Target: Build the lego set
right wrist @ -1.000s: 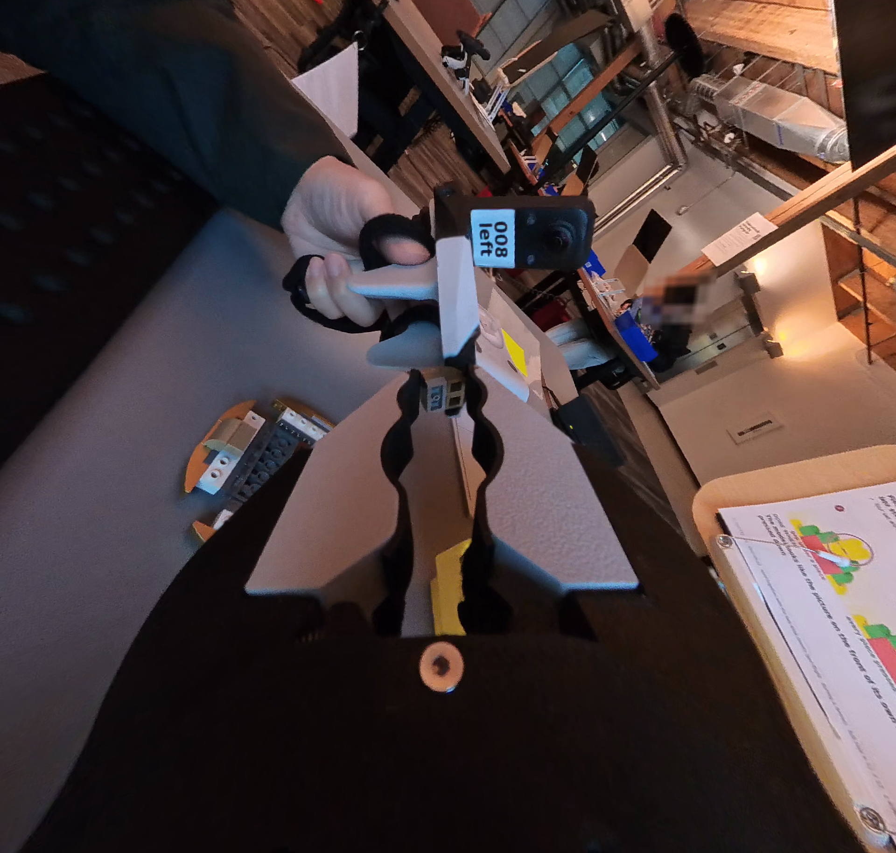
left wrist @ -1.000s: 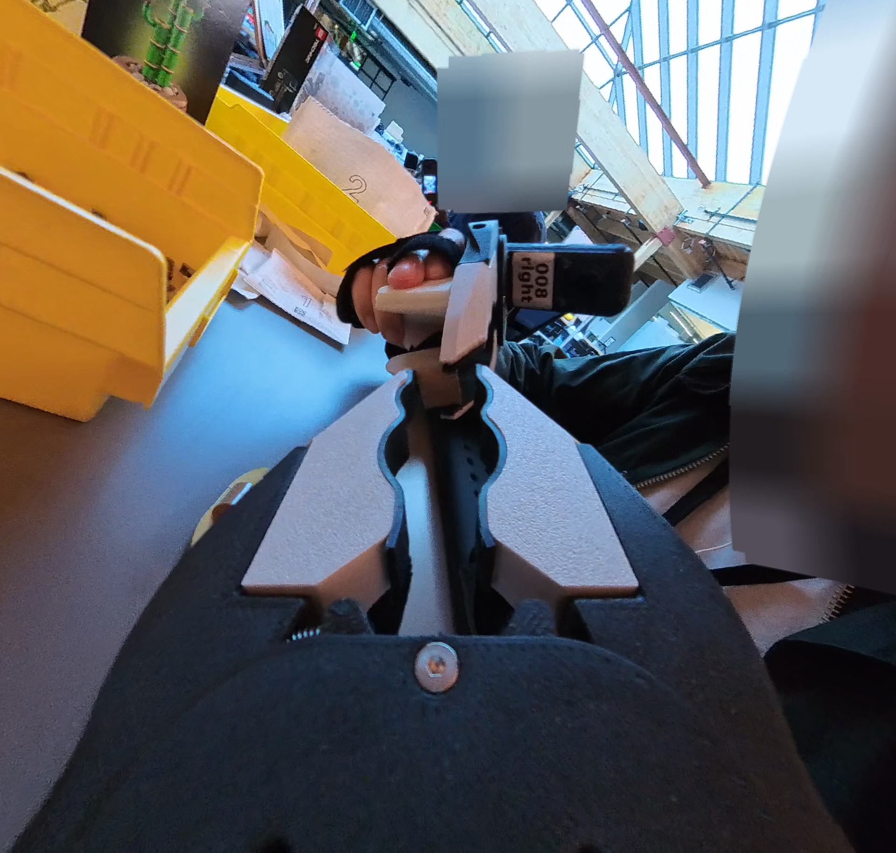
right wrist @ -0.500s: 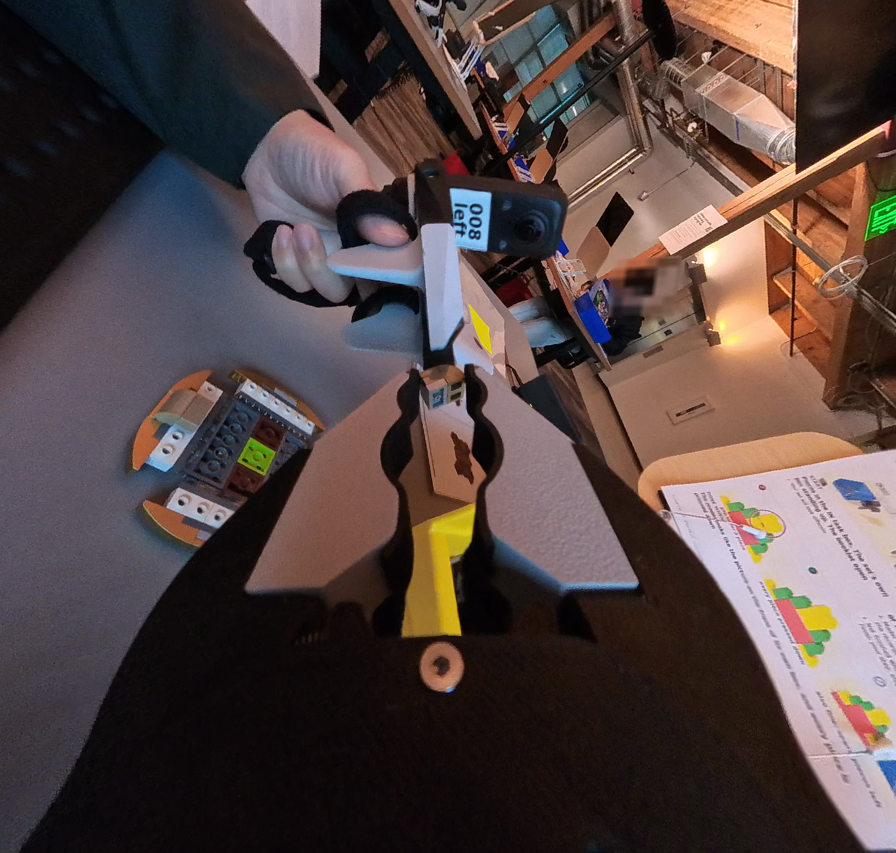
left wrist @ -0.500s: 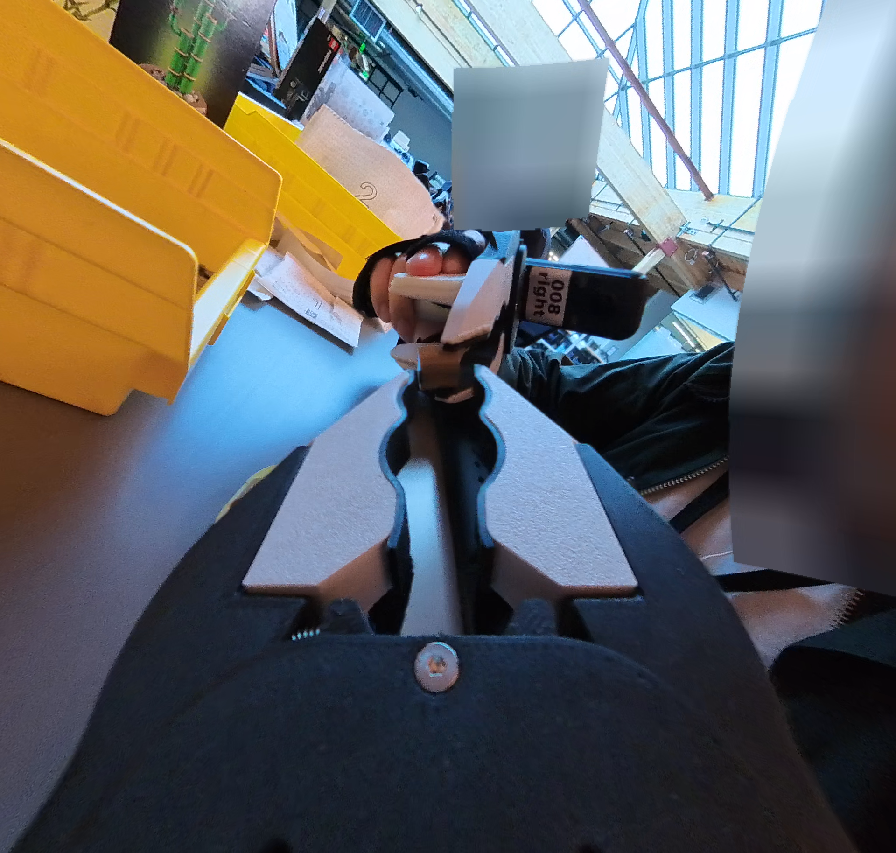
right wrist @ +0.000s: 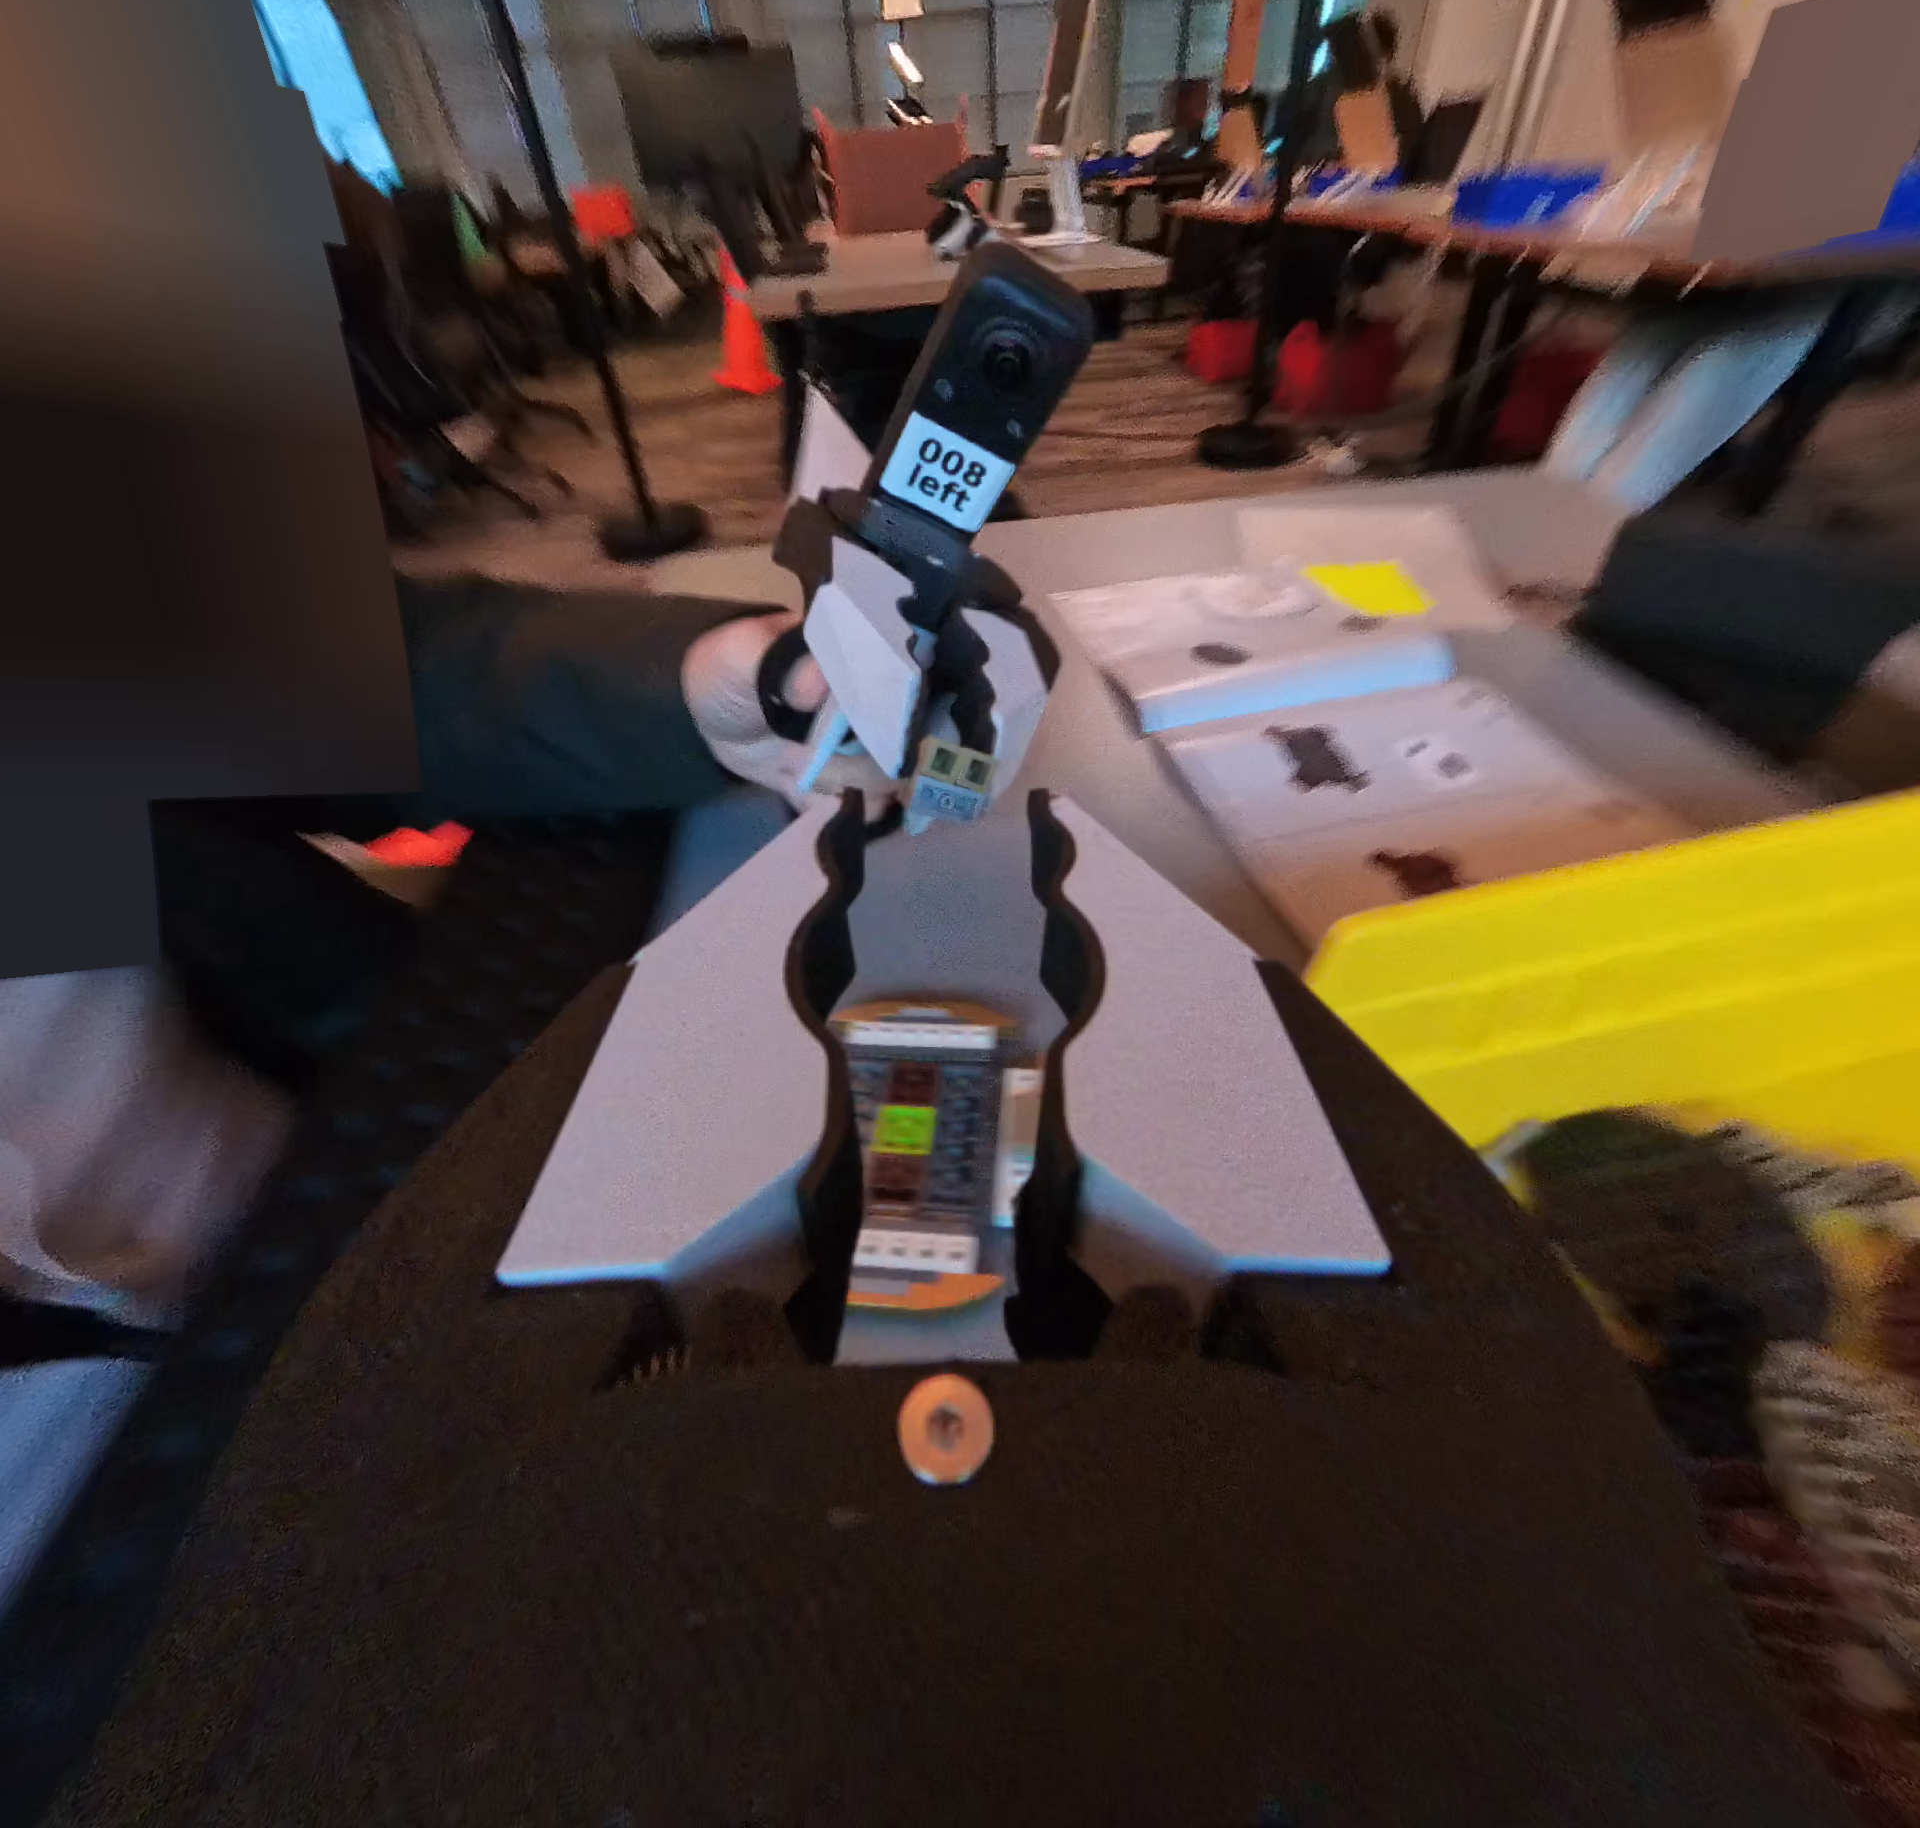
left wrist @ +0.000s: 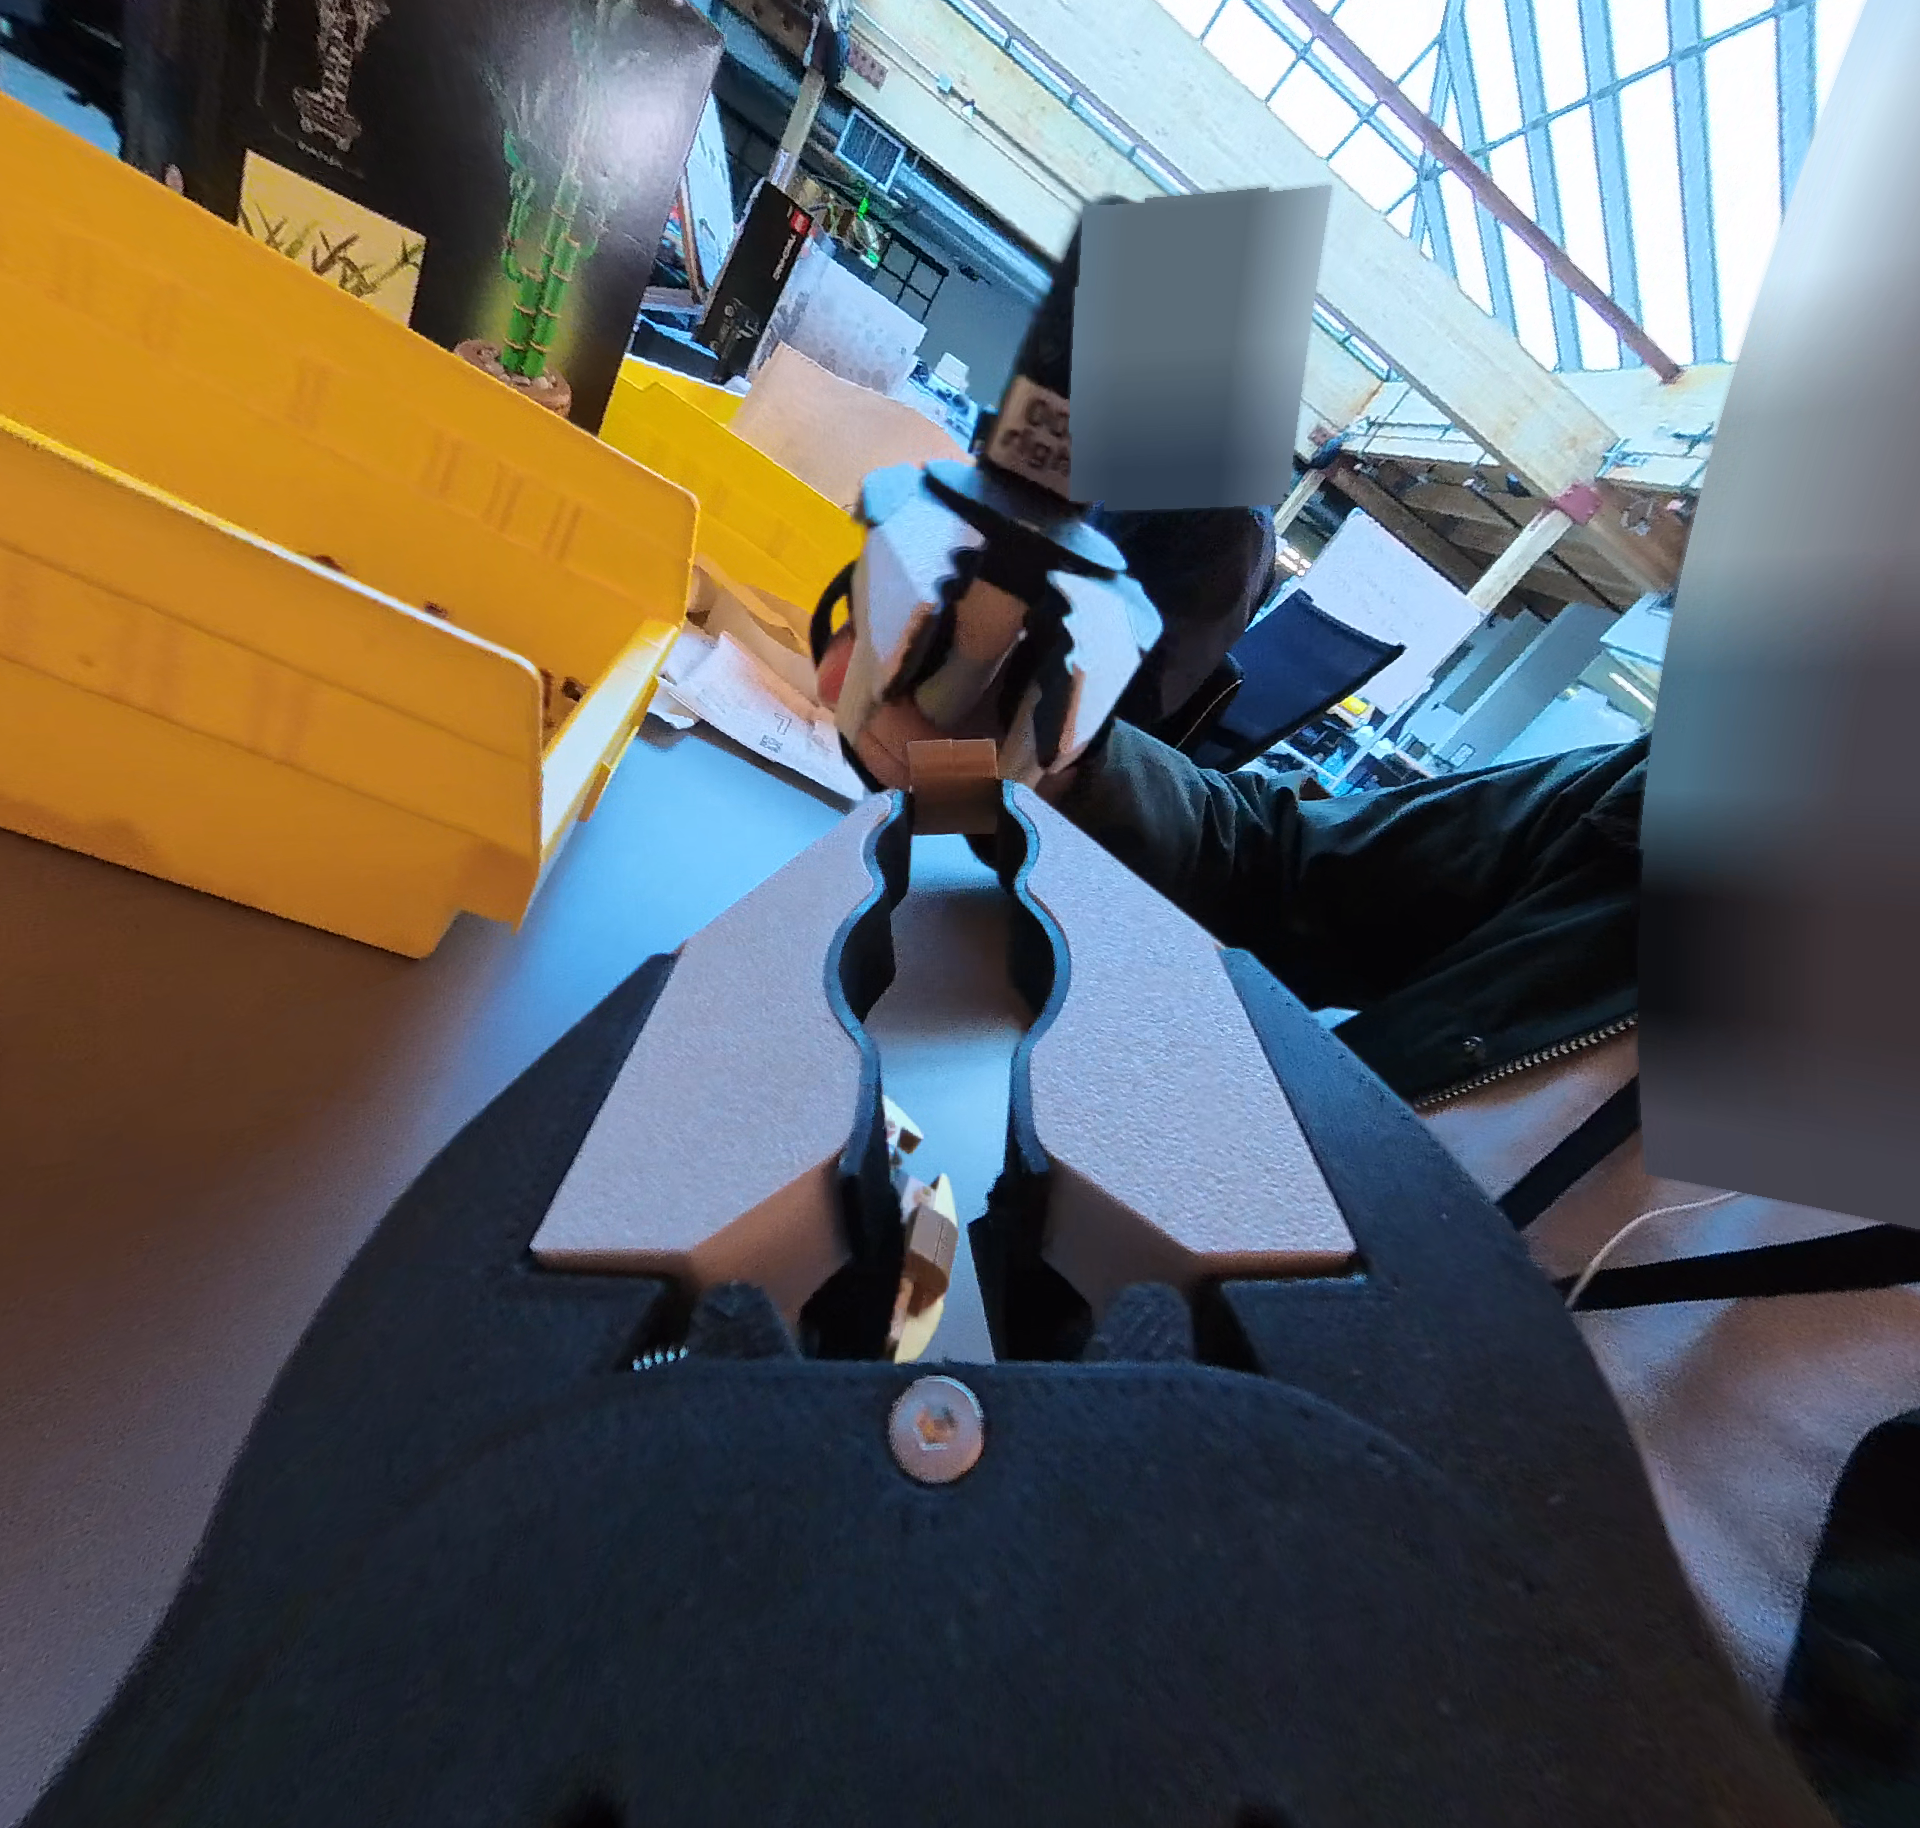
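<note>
The left gripper [left wrist: 951, 807] pinches a small tan block [left wrist: 950, 786] at its tips, in the middle of the left view. The right gripper [right wrist: 943, 812] is spread apart and holds nothing. Between its fingers, low in the right view, the half-built lego model [right wrist: 914, 1144] lies flat on the grey table [right wrist: 1101, 781]. A yellow bin [left wrist: 312, 573] sits at the left of the left view.

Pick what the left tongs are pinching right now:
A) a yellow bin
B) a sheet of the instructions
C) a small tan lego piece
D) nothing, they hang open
C: in the left wrist view the left tongs are closed on a small tan lego piece at their tips, and the right wrist view shows the same piece held there, with the right tongs open just in front of it.
</note>
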`<action>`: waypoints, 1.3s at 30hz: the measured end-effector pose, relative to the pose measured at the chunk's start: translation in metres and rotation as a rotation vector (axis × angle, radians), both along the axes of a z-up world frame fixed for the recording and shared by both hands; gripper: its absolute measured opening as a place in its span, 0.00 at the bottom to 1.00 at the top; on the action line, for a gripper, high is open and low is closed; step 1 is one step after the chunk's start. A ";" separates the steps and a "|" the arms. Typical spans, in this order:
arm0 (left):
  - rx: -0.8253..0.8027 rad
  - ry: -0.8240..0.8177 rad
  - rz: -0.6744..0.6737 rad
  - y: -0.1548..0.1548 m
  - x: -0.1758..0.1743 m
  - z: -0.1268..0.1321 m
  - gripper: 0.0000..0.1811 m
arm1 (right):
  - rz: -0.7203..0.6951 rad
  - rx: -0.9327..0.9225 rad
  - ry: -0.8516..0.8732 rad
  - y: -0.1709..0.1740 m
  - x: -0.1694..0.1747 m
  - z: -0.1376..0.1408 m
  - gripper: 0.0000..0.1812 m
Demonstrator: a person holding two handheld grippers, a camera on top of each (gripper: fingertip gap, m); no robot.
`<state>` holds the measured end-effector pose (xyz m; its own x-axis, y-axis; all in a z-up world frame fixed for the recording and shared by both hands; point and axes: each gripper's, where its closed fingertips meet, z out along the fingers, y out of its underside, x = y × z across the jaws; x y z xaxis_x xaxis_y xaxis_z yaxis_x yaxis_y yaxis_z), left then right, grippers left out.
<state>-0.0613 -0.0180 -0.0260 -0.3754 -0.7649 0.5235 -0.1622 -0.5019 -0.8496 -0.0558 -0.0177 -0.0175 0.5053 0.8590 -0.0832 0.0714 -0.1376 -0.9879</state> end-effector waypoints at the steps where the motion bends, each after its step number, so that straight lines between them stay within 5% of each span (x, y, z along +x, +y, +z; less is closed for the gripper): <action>1: 0.009 -0.004 0.000 -0.001 0.000 0.001 0.07 | 0.022 -0.096 0.064 0.001 0.000 -0.002 0.17; 7: 0.051 0.010 -0.016 -0.008 0.002 -0.001 0.07 | 0.118 -0.354 0.218 -0.001 -0.012 -0.012 0.14; 11: 0.070 0.016 -0.019 -0.010 0.002 -0.003 0.07 | 0.132 -0.354 0.198 -0.003 -0.013 -0.014 0.07; 26: 0.093 0.013 -0.041 -0.013 -0.001 -0.005 0.08 | 0.107 -0.323 0.107 -0.005 -0.015 -0.018 0.07; 39: 0.028 -0.043 -0.141 -0.023 -0.010 0.008 0.07 | 0.253 -0.440 0.281 -0.017 -0.021 -0.004 0.07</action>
<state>-0.0711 -0.0412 -0.0179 -0.5019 -0.7169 0.4839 -0.1926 -0.4528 -0.8706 -0.0771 -0.0343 -0.0212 0.1956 0.8046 -0.5606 -0.1012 -0.5521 -0.8276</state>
